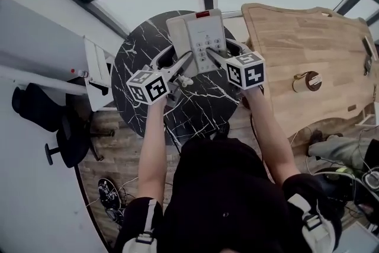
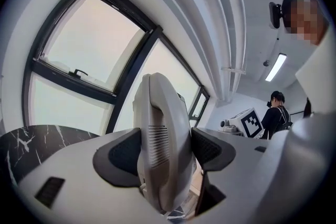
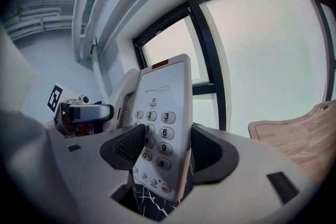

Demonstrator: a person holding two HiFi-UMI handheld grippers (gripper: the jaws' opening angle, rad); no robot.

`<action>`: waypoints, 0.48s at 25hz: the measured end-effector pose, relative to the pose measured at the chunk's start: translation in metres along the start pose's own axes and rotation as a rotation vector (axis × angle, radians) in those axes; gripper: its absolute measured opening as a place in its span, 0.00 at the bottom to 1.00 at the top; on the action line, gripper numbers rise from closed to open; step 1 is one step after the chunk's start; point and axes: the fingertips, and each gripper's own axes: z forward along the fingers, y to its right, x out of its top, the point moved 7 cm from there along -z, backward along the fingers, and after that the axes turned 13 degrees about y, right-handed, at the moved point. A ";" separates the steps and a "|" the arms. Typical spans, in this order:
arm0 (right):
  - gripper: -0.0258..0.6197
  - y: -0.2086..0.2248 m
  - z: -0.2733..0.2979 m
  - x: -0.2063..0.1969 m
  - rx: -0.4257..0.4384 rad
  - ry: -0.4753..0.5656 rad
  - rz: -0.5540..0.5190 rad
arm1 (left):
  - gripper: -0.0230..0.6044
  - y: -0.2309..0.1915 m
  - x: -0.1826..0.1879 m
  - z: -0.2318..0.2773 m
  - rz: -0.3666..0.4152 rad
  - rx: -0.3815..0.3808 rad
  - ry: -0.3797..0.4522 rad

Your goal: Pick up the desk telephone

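Pinching the desk telephone, I am squeezing its handset inside my left gripper and its keypad edge inside my right gripper, likely to stop it tipping.

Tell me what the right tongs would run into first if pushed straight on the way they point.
The desk telephone itself: the right tongs are clamped on its keypad side. If they carried it along, the window glass beyond seems next, though depth is unclear.
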 end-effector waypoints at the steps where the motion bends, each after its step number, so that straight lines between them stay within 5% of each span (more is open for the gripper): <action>1: 0.50 -0.001 0.000 0.006 0.006 0.011 -0.007 | 0.54 0.003 0.005 0.000 0.010 0.000 0.011; 12: 0.50 -0.011 -0.008 0.055 0.032 0.115 -0.080 | 0.54 0.024 0.049 0.003 0.090 -0.024 0.088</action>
